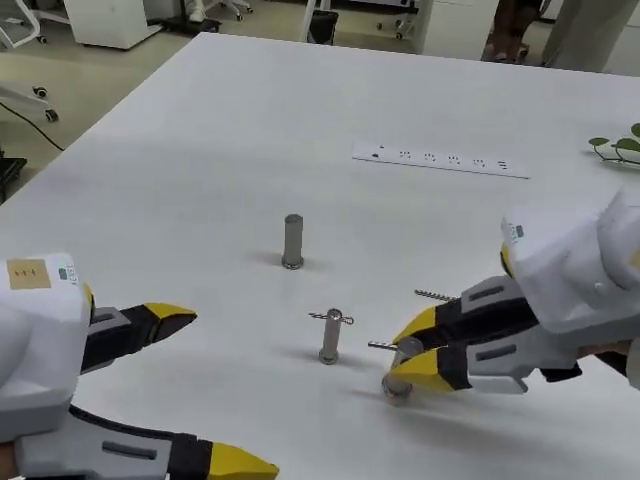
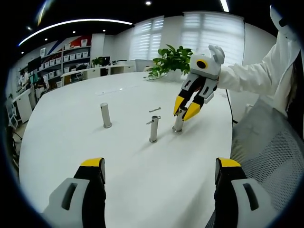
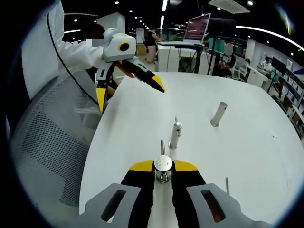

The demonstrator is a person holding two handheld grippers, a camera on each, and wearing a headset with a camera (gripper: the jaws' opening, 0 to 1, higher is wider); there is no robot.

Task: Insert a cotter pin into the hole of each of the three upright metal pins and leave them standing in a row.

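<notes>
Here the right gripper [image 1: 400, 358] is pinched on the nearest metal pin [image 1: 397, 388] by the worktop's [image 1: 250, 120] near edge, its cotter pin [image 1: 383, 346] partly through. Push it straight and keep the pin upright. The left gripper [image 2: 159, 164] hangs spread. Beyond, the middle pin [image 1: 329, 345] is fitted and the far pin [image 1: 292, 242] is bare.

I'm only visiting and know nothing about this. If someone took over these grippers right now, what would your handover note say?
Left gripper: open, empty, above the table.
Right gripper: closed around the nearest metal pin, with a cotter pin poking through its hole.
Middle metal pin: upright, fitted cotter pin in place.
Far metal pin: upright, no cotter pin.
Spare cotter pin: lying on the table beside the right gripper.
Left to do: release the nearest pin standing, then probably fit the spare into the far one.
</notes>
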